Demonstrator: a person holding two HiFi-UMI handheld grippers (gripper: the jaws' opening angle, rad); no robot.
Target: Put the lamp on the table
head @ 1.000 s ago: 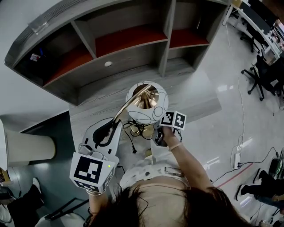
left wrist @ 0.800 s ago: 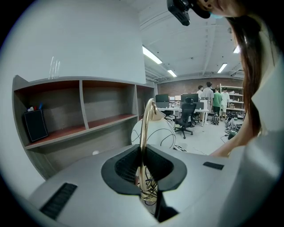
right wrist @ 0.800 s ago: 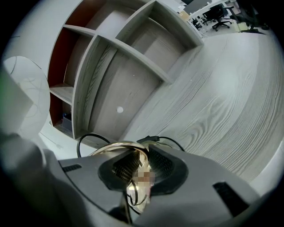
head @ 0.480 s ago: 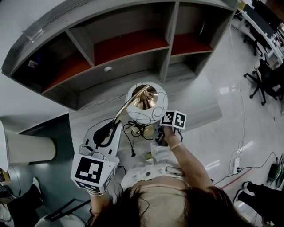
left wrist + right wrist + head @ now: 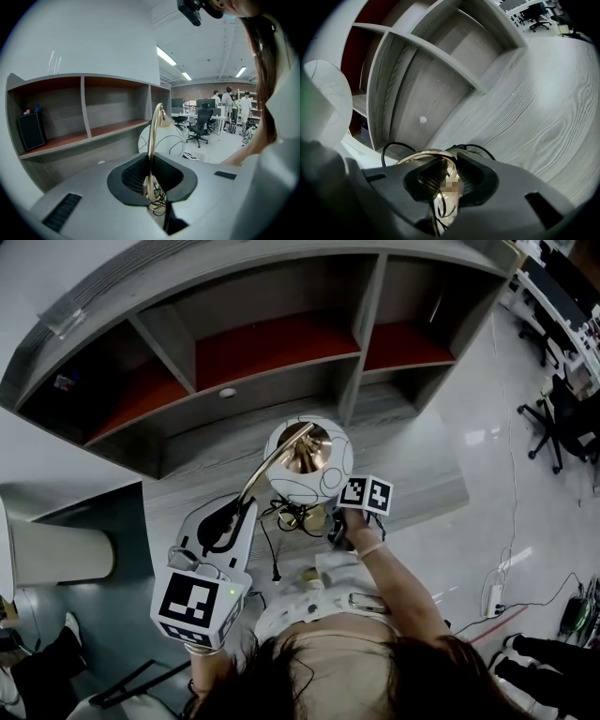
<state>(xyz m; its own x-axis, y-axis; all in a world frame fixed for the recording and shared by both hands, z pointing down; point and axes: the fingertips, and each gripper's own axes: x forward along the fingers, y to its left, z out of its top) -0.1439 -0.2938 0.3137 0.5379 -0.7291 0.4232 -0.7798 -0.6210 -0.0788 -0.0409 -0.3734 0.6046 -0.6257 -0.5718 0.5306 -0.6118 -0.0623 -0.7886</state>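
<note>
The lamp has a white globe shade point(image 5: 309, 463) with black lines, a curved gold stem point(image 5: 151, 136) and a gold base ring point(image 5: 423, 157). It is held over the grey wood table point(image 5: 412, 460). My left gripper point(image 5: 225, 521) is shut on the gold stem, which runs up between its jaws in the left gripper view point(image 5: 151, 176). My right gripper point(image 5: 337, 526) is shut on the gold base, seen in the right gripper view point(image 5: 443, 180). A black cord point(image 5: 272, 554) hangs from the base. I cannot tell whether the base touches the table.
A grey shelf unit point(image 5: 352, 362) with red-lined compartments stands at the back of the table. Left of the table are a dark floor patch and a pale cylinder point(image 5: 56, 554). Office chairs point(image 5: 562, 399) and cables lie on the glossy floor at right.
The head view has shifted slightly, so the shelf unit sits a little higher in frame. The lamp stays held by both grippers in nearly the same place.
</note>
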